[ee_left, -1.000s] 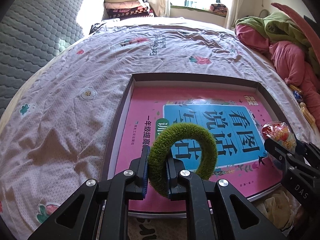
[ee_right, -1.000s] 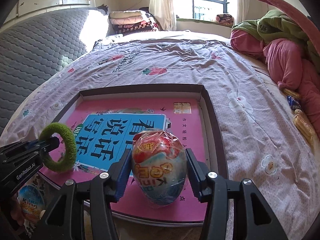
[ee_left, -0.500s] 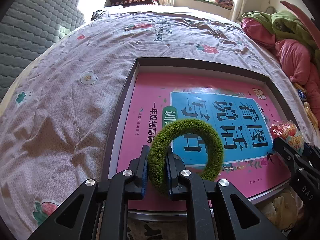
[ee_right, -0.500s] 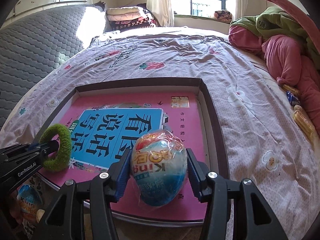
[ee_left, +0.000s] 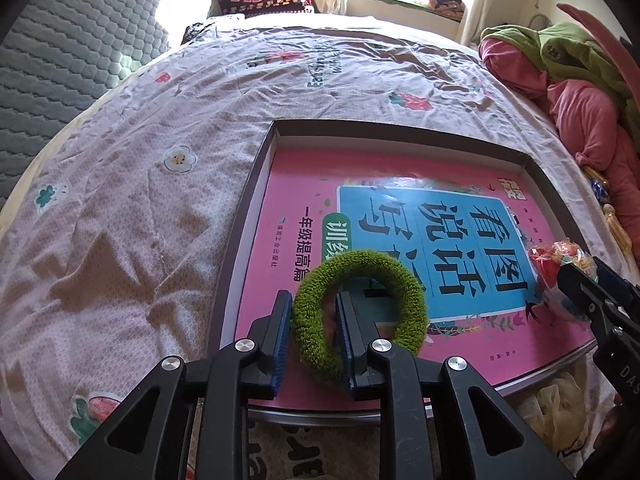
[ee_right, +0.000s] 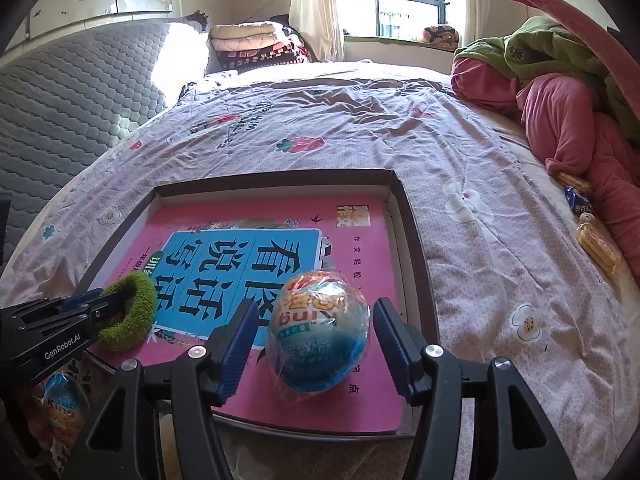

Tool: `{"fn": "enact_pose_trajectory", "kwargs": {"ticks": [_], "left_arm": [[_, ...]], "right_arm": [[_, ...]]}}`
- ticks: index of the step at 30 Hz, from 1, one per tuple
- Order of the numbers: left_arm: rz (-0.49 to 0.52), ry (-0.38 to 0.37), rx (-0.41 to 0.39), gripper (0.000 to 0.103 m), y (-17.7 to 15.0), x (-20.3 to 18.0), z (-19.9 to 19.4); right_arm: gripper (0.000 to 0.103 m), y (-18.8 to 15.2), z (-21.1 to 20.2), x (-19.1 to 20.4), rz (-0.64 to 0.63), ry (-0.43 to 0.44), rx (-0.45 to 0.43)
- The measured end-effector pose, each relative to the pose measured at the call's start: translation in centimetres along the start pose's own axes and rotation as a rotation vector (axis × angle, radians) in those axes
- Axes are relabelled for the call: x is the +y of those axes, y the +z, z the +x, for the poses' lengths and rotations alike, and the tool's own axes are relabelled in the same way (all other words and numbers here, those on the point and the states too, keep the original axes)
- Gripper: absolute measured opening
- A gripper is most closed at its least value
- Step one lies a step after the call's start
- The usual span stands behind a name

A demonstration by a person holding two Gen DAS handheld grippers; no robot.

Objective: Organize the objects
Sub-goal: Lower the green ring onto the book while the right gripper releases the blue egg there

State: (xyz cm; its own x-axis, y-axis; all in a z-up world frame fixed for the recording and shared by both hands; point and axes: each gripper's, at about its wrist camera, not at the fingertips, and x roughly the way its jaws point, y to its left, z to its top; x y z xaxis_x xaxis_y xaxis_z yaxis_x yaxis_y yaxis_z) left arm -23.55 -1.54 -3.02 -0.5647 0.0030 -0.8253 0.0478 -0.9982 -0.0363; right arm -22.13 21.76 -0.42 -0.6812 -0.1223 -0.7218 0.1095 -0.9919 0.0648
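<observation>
Nearly done w/ these two: egg sits on the book in the box, right gripper opening, pads clear. Ring on the book too; left gripper opening, one finger thru it. Another egg below box edge, half hidden. Snacks by the clothes remain, blurry.

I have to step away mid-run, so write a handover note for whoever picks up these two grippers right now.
Left gripper: jaws opening, the green ring between them, one finger through its hole; the pads look just clear of it.
Right gripper: jaws opening, gaps either side of the wrapped egg, which sits on the pink book.
The book lies in the shallow box on the bed; ring and egg are both over its near edge.
Done: both items brought to the box.
Left: back both grippers out. A second egg lies below the box's near-left corner, probably next.
</observation>
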Motion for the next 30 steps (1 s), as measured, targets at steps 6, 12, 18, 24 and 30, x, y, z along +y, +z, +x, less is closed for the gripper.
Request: {"fn": "enact_pose_trajectory", "kwargs": {"ticks": [6,12,18,24,30], "left_arm": [[0.004,-0.002,-0.009,0.023,-0.2,-0.4,-0.7],[0.029,0.008,-0.038,0.024,-0.5,-1.1,-2.2],[0.043,0.026,-0.068,0.027,-1.2,-1.5,-4.0],[0.052,0.036,-0.096,0.031,-2.0,-1.6,-6.0],[0.058,0.039,-0.136,0.033,-2.7,-1.4,-8.2]], "right_arm": [[0.061,0.2,-0.7,0.0,-0.004,0.006,-0.015],[0.064,0.3,-1.7,0.0,-0.011,0.013,-0.035],[0.064,0.4,-3.5,0.2,-0.017,0.036,-0.071],[0.066,0.1,-5.4,0.5,-0.034,0.055,-0.101],[0.068,-0.3,-7.5,0.6,-0.036,0.057,-0.138]]}}
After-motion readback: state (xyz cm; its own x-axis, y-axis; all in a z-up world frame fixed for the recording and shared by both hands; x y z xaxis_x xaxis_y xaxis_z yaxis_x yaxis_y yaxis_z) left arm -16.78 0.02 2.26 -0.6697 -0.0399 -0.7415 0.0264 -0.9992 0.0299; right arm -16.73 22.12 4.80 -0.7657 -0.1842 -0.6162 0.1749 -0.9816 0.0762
